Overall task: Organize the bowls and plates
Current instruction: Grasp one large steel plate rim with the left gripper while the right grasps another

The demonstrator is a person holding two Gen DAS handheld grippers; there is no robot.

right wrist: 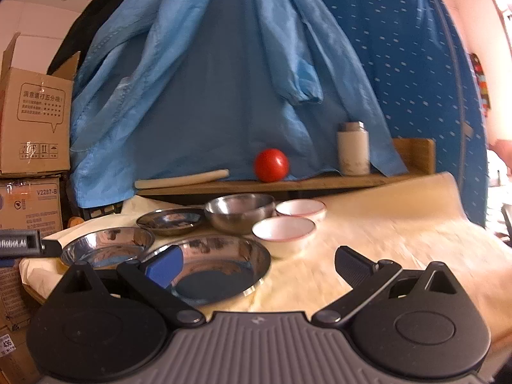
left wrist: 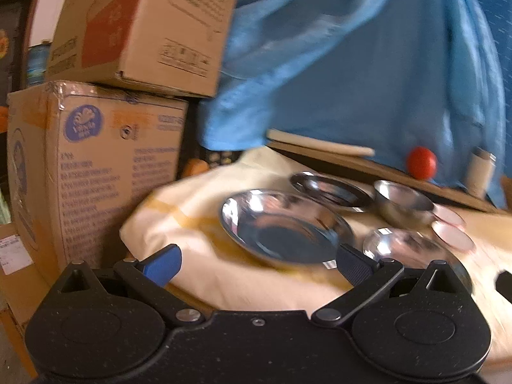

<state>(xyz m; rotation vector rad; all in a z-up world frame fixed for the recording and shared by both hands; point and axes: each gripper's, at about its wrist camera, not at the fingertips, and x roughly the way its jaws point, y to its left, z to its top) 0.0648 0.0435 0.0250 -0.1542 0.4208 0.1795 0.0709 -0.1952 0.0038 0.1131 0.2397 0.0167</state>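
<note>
Left hand-held gripper (left wrist: 257,267) and right hand-held gripper (right wrist: 259,267), both wide apart, empty.

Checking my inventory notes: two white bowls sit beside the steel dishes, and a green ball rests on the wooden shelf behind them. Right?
Not quite: the ball on the wooden shelf is red, not green, as the right wrist view shows. The two white bowls do sit beside the steel dishes.

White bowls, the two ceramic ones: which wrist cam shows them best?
Right wrist: both white bowls, near and far, sit mid-frame, whole and fairly sharp. Left wrist catches them only at the right edge, blurred, the far one partly behind the steel bowl.
</note>
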